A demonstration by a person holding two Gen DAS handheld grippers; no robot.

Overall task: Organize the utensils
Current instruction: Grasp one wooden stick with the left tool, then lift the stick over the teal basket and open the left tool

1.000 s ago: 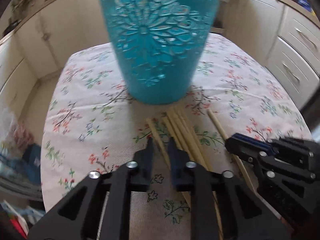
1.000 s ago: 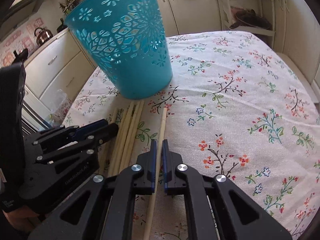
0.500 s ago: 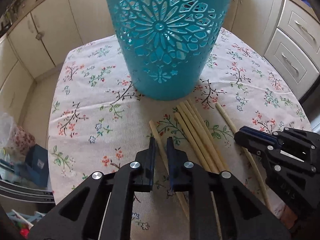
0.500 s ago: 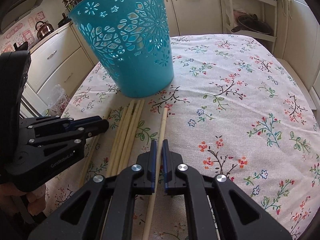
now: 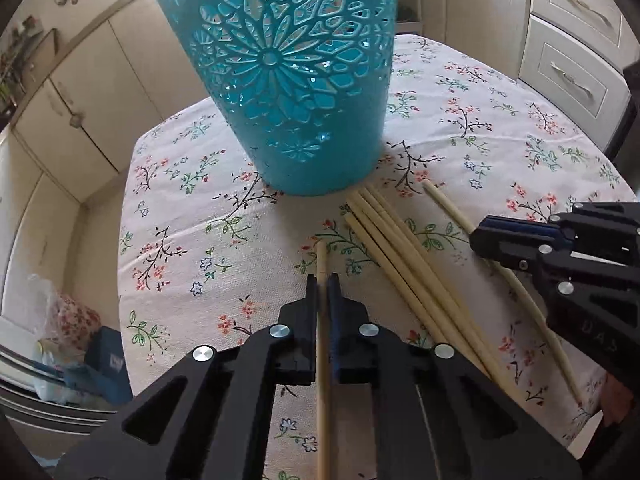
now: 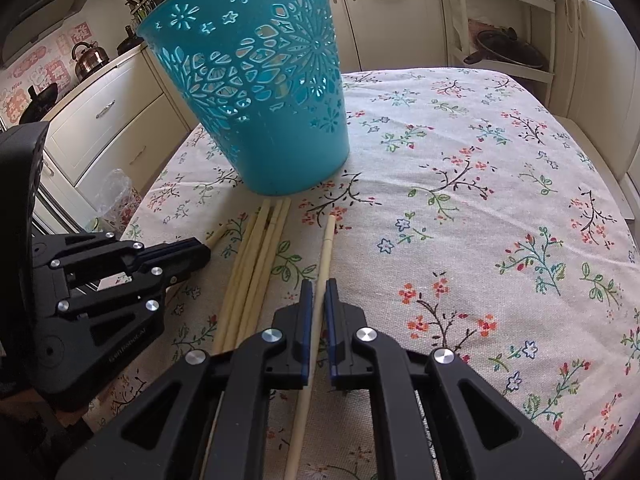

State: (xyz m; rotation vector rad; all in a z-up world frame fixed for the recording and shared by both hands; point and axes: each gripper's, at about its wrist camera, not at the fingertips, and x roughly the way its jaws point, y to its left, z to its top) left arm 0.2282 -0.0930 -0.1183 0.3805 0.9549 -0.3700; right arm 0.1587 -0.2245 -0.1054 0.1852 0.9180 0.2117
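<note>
A teal perforated basket (image 5: 288, 80) stands upright on the floral tablecloth; it also shows in the right wrist view (image 6: 260, 80). Several pale wooden chopsticks (image 5: 400, 252) lie in a bundle before it, also seen in the right wrist view (image 6: 256, 264). My left gripper (image 5: 322, 280) is shut on one chopstick (image 5: 321, 256), lifted off the bundle. My right gripper (image 6: 316, 286) is shut on a single chopstick (image 6: 326, 248) lying to the right of the bundle. Each gripper appears in the other's view: right (image 5: 560, 248), left (image 6: 120, 264).
The tablecloth (image 6: 480, 200) covers a table ringed by cream kitchen cabinets (image 5: 572, 40). A plastic bag and boxes (image 5: 68, 336) sit on the floor at the left. A kettle (image 6: 88, 58) stands on the far counter.
My left gripper has lifted and swung its chopstick so that it points straight ahead toward the basket. The left view has risen and tilted. The right gripper holds its chopstick nearly still.
</note>
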